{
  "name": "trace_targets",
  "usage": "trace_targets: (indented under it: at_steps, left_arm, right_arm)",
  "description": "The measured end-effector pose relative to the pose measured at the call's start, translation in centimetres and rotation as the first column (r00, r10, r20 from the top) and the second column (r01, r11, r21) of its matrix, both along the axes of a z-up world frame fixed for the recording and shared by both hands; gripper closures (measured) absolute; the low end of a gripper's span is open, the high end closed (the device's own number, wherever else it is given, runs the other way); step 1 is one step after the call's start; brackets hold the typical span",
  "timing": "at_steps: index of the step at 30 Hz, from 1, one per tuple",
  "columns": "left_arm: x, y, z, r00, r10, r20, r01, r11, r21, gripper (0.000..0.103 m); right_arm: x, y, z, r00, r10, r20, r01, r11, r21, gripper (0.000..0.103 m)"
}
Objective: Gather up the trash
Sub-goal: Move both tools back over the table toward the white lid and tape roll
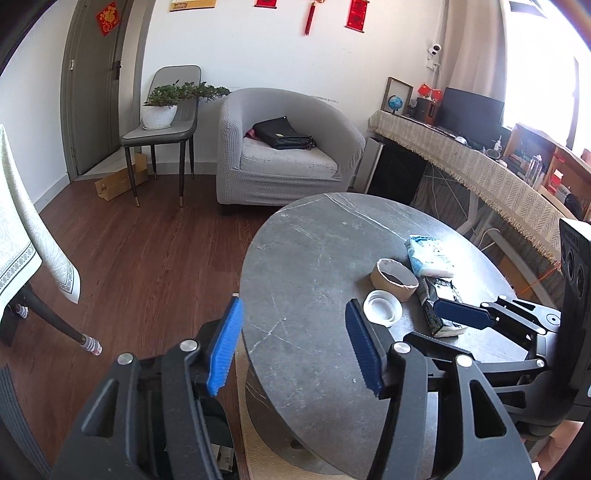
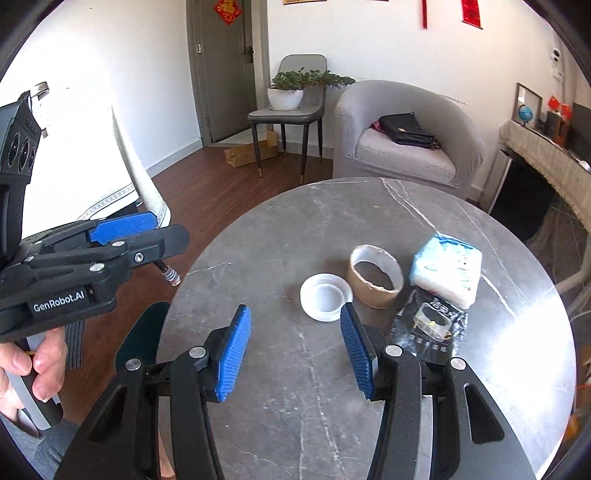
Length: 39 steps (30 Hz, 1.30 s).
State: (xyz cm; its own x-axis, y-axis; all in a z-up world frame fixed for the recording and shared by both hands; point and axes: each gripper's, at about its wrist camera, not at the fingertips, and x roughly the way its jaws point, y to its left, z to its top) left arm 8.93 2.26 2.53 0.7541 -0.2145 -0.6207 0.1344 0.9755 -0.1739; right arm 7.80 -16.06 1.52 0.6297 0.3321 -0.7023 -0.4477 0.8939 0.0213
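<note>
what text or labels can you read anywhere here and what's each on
"GenRobot.AI": white lettering on the black body of the left tongs.
Black wrapper: printed characters, too blurred to read.
Red door decoration: one gold character, unreadable.
Tissue pack: blue print, illegible.

Polished grey marble-look table [image 2: 332,221], brown cardboard tape core [image 2: 375,275], glossy black plastic wrapper [image 2: 428,325], translucent plastic lid [image 2: 325,297]
</note>
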Motion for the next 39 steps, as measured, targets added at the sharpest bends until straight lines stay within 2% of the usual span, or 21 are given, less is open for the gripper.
trace_targets:
  at_steps: [10, 16, 24, 30, 36, 39]
  left_arm:
    - [1.9, -5.1, -1.5, 0.997, -0.065, -0.042, 0.065, 0.998, 0.009, 0.041]
    - [3.0, -7.3, -2.6, 0.993, -0.089, -0.074, 0.091, 0.996, 0.021, 0.039]
    - [4.5, -9.6, -4.2, 0.988, -0.1, -0.116, 0.106, 0.993, 0.053, 0.039]
    - [5.2, -10.2, -4.9, 0.987, -0.076, -0.138, 0.084, 0.995, 0.055, 0.045]
    - [5.5, -10.3, -4.9, 0.988, -0.064, -0.143, 0.071, 0.996, 0.05, 0.06]
    - [5.4, -10.1, -4.8, 0.988, -0.063, -0.144, 0.07, 0.997, 0.041, 0.061]
  right_arm:
    - [0.4, -4.4, -0.8, 0.997, -0.076, -0.026, 0.076, 0.997, -0.006, 0.049]
    - [0.3, -6.4, -1.3, 0.994, -0.095, -0.049, 0.095, 0.995, -0.005, 0.041]
    - [0.1, -8.1, -1.8, 0.991, -0.107, -0.074, 0.107, 0.994, 0.0, 0.04]
    - [0.3, -9.0, -2.3, 0.989, -0.114, -0.09, 0.115, 0.993, 0.011, 0.04]
    - [0.6, -8.9, -2.6, 0.987, -0.12, -0.104, 0.124, 0.992, 0.031, 0.036]
    - [0.6, -8.6, -2.5, 0.987, -0.128, -0.1, 0.131, 0.991, 0.028, 0.033]
